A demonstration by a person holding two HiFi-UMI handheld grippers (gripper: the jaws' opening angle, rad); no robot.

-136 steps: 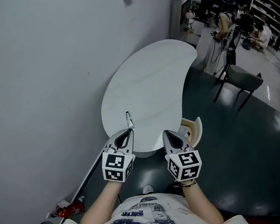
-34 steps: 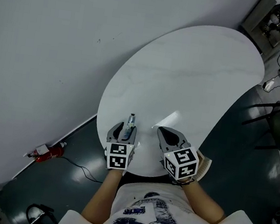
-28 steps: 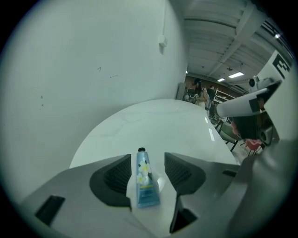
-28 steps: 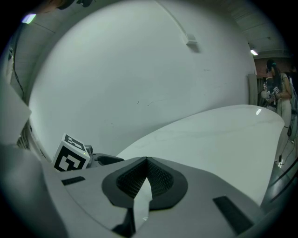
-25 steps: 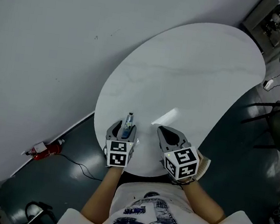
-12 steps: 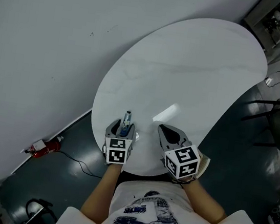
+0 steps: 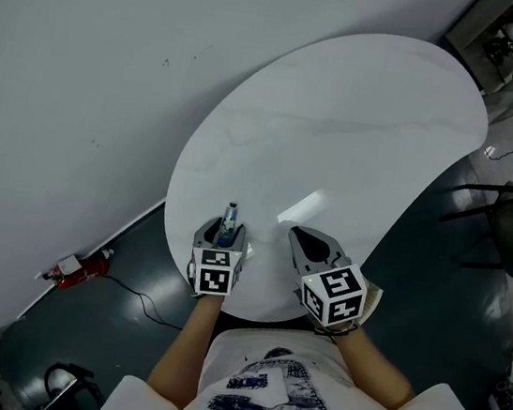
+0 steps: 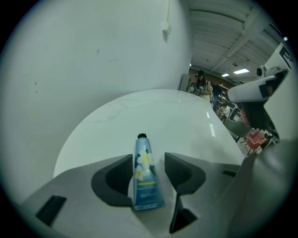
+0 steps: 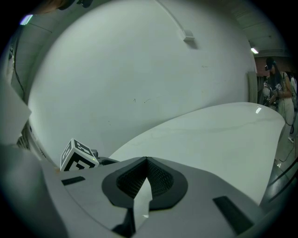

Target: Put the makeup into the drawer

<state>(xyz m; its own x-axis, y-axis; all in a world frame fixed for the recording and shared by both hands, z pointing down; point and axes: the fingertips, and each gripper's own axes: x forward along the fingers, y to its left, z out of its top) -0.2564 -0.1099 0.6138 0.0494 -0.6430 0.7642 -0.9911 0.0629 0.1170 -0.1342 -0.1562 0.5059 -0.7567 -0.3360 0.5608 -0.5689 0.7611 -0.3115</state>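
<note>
Left gripper (image 7: 222, 235) clamps the makeup tube (image 8: 145, 172) over the table (image 7: 342, 136), right gripper (image 7: 296, 235) closed, empty; I should squeeze gently, carrying it level.

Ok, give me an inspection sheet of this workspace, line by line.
Surface: white rounded table against a grey wall, top bare.
Job's things: blue hand cream tube with flower print and black cap, held above the near table edge; no drawer seen.
Clutter: nothing seen.
Grippers: left gripper jaws closed on the tube's wide end; right gripper jaws together, empty.
Cables: thin cable on the dark floor, running to a red item by the wall.
Surroundings: black chair to the right of the table.
</note>
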